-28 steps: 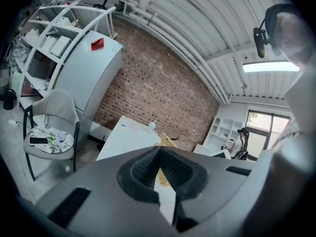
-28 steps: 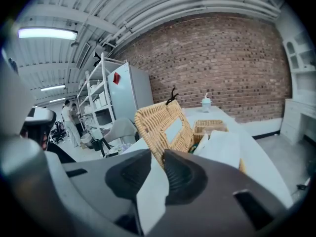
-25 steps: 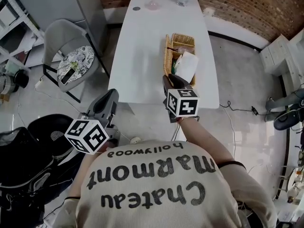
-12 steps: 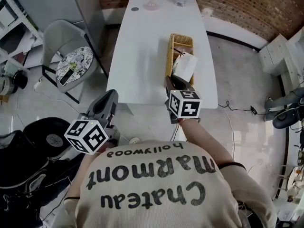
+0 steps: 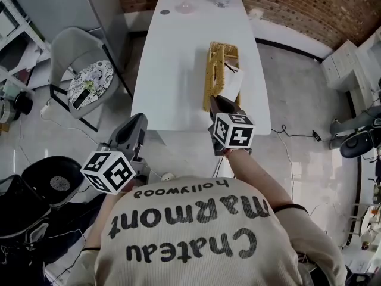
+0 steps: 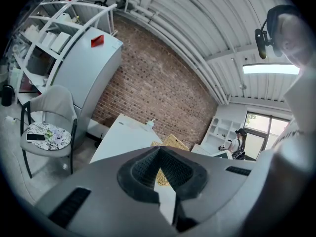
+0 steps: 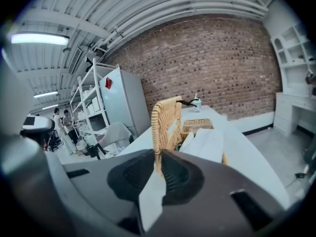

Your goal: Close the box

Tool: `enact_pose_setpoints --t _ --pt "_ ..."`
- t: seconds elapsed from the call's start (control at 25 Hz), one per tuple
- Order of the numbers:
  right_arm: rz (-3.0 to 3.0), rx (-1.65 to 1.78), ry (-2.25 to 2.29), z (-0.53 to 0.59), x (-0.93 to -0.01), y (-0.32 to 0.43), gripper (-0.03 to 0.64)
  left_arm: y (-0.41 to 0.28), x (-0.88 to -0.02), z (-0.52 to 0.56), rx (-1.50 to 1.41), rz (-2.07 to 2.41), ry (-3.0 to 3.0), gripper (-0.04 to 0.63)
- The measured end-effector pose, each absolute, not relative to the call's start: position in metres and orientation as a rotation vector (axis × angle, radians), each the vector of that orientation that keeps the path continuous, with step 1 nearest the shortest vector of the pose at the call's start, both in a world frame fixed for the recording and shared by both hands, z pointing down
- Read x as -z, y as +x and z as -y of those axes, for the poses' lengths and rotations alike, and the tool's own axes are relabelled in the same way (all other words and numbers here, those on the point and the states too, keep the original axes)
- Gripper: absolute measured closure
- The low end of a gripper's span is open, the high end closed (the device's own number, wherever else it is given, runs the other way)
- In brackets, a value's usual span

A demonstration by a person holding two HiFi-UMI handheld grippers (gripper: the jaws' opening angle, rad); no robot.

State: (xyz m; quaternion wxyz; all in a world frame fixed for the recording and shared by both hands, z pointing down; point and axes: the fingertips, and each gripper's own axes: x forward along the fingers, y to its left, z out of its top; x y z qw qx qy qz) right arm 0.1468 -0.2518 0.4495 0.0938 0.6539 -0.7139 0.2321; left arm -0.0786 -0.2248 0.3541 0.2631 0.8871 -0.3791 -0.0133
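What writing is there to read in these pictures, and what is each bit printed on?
"Chateau Marmont hollywood": on the back of the person's shirt, upside down in the head view.
Too small to read: the red label on the grey cabinet.

Woven wicker box (image 5: 232, 51) and lid (image 5: 212, 79), smooth matt white table (image 5: 172, 70), rough brick wall (image 5: 297, 2)

Bright, even white light. Ceiling strip light (image 6: 270, 69) flares. Fisheye bends the edges and blackens the corners. Wicker box (image 5: 229, 52) casts a soft shadow leftward on the table (image 5: 172, 70).
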Motion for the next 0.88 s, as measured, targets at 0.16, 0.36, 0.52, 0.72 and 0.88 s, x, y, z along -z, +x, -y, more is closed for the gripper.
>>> enact_pose_setpoints --t 0.16,0.36,0.52,0.72,0.88 --pt "2.113 -0.711 1.97 0.25 -0.451 0.152 0.569 -0.079 -0.355 0.225 0.036 1.026 2.396 0.594" --pt "2.102 -0.75 1.995 0.246 -0.455 0.157 0.561 -0.081 -0.357 0.225 0.043 1.032 2.396 0.594" --pt "2.095 -0.766 2.007 0.244 -0.458 0.161 0.558 -0.079 -0.36 0.224 0.041 1.029 2.395 0.594" --pt "2.083 -0.749 2.013 0.239 -0.462 0.165 0.551 -0.076 -0.363 0.222 0.042 1.027 2.396 0.594" --pt "2.076 -0.752 2.019 0.239 -0.464 0.168 0.545 -0.075 -0.363 0.224 0.039 1.021 2.398 0.594"
